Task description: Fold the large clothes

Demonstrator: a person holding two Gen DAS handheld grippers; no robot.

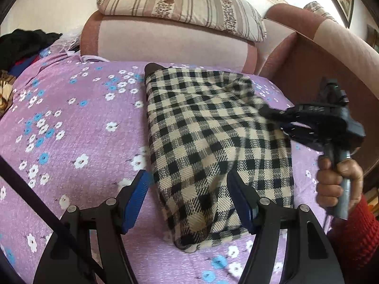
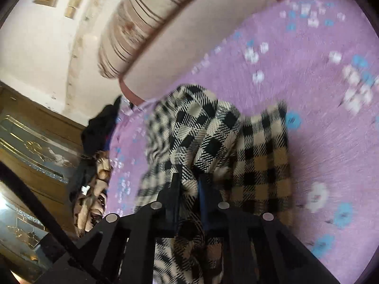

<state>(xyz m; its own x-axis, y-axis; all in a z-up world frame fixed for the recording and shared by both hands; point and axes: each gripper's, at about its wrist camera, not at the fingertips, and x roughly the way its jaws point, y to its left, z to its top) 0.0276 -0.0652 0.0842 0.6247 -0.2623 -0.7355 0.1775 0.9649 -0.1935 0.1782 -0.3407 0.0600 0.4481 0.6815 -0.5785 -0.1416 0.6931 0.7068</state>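
Note:
A beige and black checked garment (image 1: 213,142) lies partly folded on a purple flowered sheet (image 1: 71,123). My left gripper (image 1: 189,184) is open, its blue pads either side of the garment's near end, low over it. My right gripper (image 1: 274,114) shows at the right in the left wrist view, shut on the garment's right edge and lifting it. In the right wrist view the right gripper (image 2: 189,177) is shut on a bunch of the checked cloth (image 2: 213,137), which passes between its fingers.
A striped cushion (image 1: 180,4) rests on the pink sofa back (image 1: 165,42). A sofa arm (image 1: 296,54) rises at the right. Dark clothes (image 1: 26,45) are piled at the far left. A wooden cabinet (image 2: 30,146) shows in the right wrist view.

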